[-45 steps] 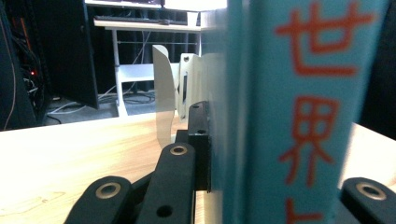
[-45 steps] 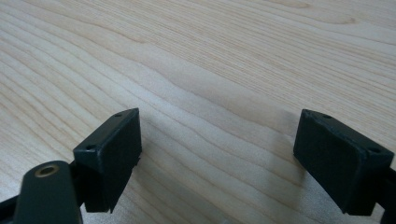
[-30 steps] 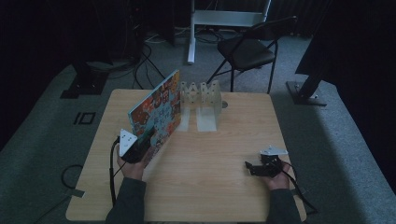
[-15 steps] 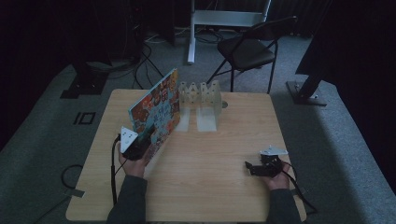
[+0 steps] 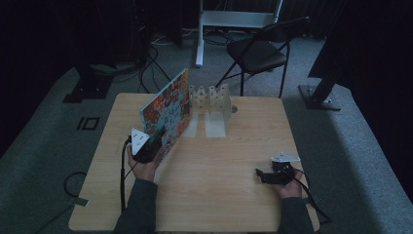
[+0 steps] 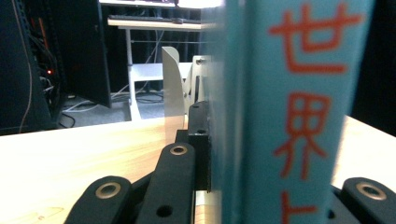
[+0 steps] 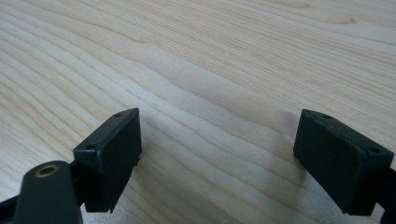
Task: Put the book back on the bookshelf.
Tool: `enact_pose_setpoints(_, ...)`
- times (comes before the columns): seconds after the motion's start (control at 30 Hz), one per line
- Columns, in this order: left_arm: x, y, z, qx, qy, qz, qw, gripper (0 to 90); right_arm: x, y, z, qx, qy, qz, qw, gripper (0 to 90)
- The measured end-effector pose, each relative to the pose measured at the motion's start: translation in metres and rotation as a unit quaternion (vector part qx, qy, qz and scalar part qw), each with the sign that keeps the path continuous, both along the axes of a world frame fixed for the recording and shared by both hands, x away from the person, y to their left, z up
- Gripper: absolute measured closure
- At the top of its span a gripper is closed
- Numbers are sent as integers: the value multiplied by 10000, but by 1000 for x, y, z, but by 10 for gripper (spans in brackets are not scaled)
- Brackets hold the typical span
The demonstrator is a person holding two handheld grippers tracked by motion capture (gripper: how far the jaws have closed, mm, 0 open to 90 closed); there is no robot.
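the book (image 5: 168,113) stands on edge w/ its colourful cover tilted, on the table's left half, just left of the white slotted rack (image 5: 210,100). your left gripper (image 5: 146,146) clamps the book's near lower corner; in the left gripper view the teal spine (image 6: 299,102) w/ red characters sits pinched between the black jaws, pressed tight on it. relative to the rack, the book's far end is near the leftmost divider but i can't tell if it touches.

your right gripper (image 5: 272,174) rests low over bare wood, well to the right of the rack & nearer you. its jaws are spread wide w/ nothing between them; the right gripper view has plain wood grain under the pads.

risks, as a judgement: you're holding a tall, thin book by one corner, so it could pivot in the pads & flop flat if you swing it fast. if you steer it toward the rack, the far corner may strike a divider instead of a slot & push the light rack back toward the table's far edge. the right gripper is too far off to steady either one.

surface: pale wood-grain table (image 5: 234,204), bare apart from rack & book. beyond the rack: a black folding chair (image 5: 260,53), a white stand's legs (image 5: 199,34), grey carpet w/ cables, dark curtains. room is dim.
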State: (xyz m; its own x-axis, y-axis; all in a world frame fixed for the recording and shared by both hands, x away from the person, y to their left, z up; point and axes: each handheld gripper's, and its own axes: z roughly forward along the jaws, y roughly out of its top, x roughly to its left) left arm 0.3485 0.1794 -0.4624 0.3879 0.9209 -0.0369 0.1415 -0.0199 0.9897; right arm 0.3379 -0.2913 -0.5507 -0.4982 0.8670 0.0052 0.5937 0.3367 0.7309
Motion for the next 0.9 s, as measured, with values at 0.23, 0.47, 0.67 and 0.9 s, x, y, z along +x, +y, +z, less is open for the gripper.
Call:
enact_pose_setpoints(0.23, 4, -3, 0, 109, -38, 142, 9998, 811, 0, 0, 0, 2, -2, -1, 10000, 150)
enact_pose_setpoints(0.47, 10, -8, -1, 113, -53, 247, 9996, 811, 0, 0, 0, 3, -2, -1, 10000, 149)
enact_pose_setpoints(0.67, 13, -13, -2, 89, -66, 316, 9994, 811, 0, 0, 0, 0, 1, 0, 10000, 149)
enact_pose_setpoints(0.9, 18, -15, -4, 57, -20, 325, 9995, 811, 0, 0, 0, 1, 1, 1, 10000, 149)
